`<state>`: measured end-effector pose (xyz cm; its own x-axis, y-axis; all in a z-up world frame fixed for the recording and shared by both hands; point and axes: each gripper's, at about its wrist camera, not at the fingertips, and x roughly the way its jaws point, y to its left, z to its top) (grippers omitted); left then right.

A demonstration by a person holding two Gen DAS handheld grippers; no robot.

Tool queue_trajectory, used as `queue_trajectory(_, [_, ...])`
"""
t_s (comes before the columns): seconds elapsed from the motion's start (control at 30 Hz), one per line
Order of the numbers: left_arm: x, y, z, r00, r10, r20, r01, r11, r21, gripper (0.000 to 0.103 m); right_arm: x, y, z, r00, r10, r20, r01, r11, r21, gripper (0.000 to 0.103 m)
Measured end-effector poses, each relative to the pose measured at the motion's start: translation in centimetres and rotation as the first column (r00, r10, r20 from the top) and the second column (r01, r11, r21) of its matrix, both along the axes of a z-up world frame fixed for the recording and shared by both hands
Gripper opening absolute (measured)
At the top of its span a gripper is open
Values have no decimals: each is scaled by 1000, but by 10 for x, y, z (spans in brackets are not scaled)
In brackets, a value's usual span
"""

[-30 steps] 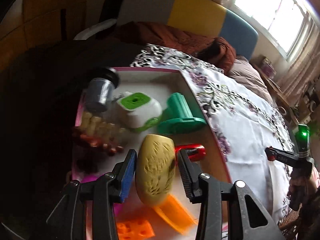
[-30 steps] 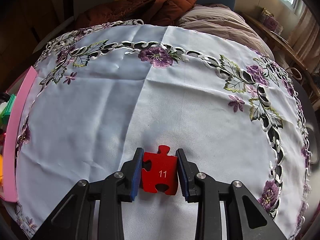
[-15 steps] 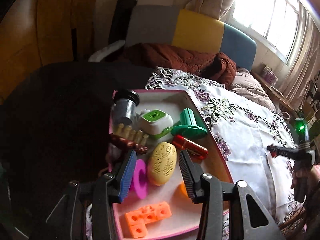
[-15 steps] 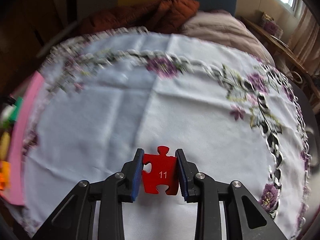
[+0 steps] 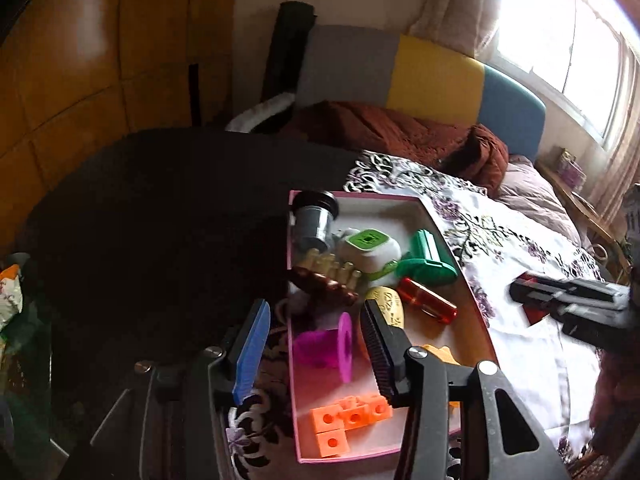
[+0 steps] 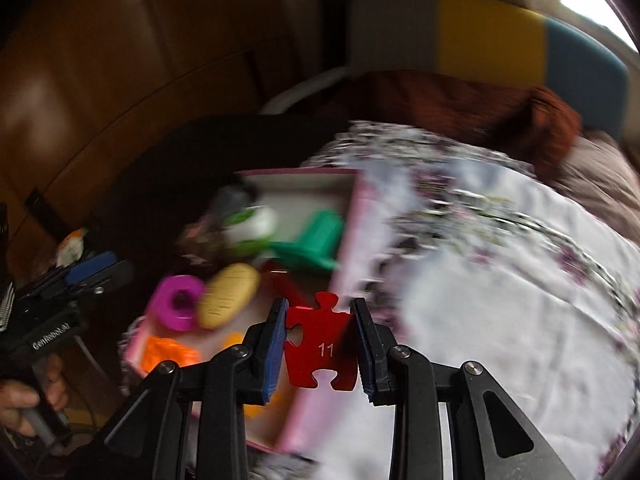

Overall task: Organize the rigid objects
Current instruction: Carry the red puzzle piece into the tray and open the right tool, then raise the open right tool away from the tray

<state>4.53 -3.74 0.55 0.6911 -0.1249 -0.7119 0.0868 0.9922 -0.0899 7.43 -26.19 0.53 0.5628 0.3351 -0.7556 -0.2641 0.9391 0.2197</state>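
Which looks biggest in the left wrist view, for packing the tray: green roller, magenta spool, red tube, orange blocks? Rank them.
1. Orange blocks
2. Magenta spool, close to the blocks; both are nearer the camera, so unsure
3. Green roller
4. Red tube

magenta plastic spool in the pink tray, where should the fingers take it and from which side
Probably from above, across the narrow barrel of the magenta plastic spool: it lies on its side in the pink tray, wide flange facing right, so fingers fit behind the flange.
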Motion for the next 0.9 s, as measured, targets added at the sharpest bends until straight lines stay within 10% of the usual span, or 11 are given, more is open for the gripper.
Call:
queue_trajectory(0.47, [-15, 16, 6, 999, 44, 29, -45, 998, 33, 60, 30, 70, -59, 992, -6, -124, -6, 995, -99, 39])
queue_trajectory(0.9, [-28, 21, 14, 984, 172, 50, -175, 981, 78, 73, -18, 59, -16, 984, -158, 78, 164, 984, -71, 75])
